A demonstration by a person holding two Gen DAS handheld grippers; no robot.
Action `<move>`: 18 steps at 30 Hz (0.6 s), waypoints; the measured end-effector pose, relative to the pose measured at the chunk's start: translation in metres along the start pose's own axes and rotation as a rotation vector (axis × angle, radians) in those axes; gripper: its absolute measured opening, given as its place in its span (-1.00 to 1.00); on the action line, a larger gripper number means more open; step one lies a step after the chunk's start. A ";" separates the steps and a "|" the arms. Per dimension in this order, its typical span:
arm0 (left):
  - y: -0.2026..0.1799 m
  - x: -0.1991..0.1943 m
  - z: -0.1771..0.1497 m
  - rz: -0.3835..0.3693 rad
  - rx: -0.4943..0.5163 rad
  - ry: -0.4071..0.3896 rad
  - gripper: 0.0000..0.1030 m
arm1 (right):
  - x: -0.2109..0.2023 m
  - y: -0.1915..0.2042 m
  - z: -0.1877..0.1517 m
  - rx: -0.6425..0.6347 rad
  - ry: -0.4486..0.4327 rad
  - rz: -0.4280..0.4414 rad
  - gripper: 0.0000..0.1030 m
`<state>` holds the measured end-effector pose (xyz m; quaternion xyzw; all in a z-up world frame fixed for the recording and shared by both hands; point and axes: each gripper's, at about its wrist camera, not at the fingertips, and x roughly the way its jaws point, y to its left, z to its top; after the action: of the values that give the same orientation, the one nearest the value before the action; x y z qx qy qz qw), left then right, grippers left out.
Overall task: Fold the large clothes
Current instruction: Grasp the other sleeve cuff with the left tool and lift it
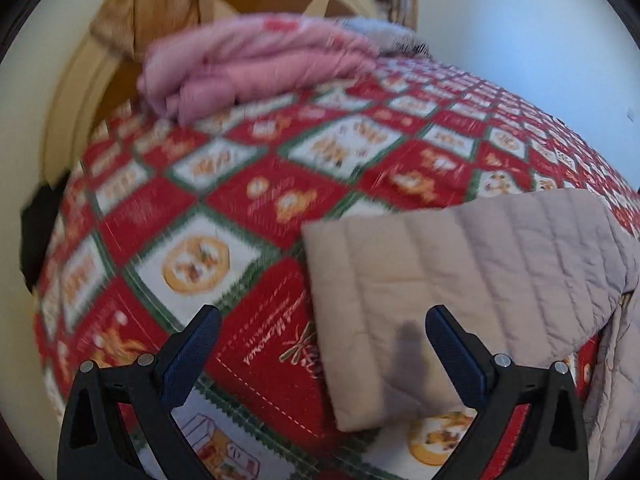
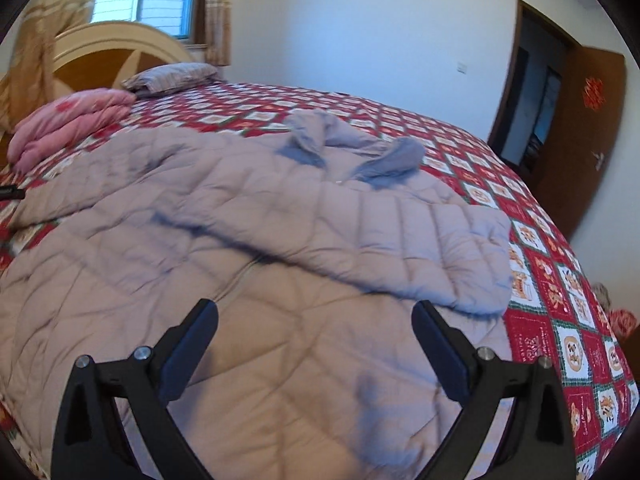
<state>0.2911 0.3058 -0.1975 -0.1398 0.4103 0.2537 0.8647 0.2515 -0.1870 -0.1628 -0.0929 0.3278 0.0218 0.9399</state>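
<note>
A large pale lilac quilted coat [image 2: 248, 240] lies spread on the bed, hood [image 2: 348, 144] toward the far side. Its right sleeve [image 2: 432, 248] is folded across the body. In the left wrist view a sleeve end [image 1: 448, 280] of the same coat lies flat on the bedspread. My left gripper [image 1: 324, 348] is open and empty, just above that sleeve's cuff. My right gripper [image 2: 316, 340] is open and empty, hovering over the coat's lower body.
The bed has a red, white and green patterned bedspread [image 2: 560, 320]. A folded pink garment [image 1: 248, 64] lies near the wooden headboard [image 2: 112, 48], with a pillow [image 2: 172, 76] beside it. A dark wooden door [image 2: 580, 136] stands open at the right.
</note>
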 end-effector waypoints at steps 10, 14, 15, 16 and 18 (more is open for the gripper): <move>-0.052 0.004 -0.016 0.041 0.080 0.003 0.13 | -0.018 0.005 -0.007 0.004 -0.028 -0.043 0.93; -0.064 -0.004 -0.019 -0.002 0.145 0.004 -0.68 | -0.023 -0.003 -0.009 0.040 -0.042 -0.055 0.93; -0.065 -0.009 -0.018 -0.003 0.148 -0.003 -0.72 | -0.024 -0.005 -0.010 0.048 -0.046 -0.054 0.93; -0.065 -0.014 -0.016 -0.004 0.146 -0.013 -0.73 | -0.027 -0.008 -0.011 0.059 -0.053 -0.054 0.93; -0.063 -0.029 -0.009 -0.006 0.137 -0.050 -0.76 | -0.031 -0.013 -0.012 0.070 -0.071 -0.054 0.93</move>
<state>0.3049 0.2404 -0.1785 -0.0752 0.4044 0.2259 0.8831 0.2208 -0.2016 -0.1506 -0.0680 0.2923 -0.0117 0.9538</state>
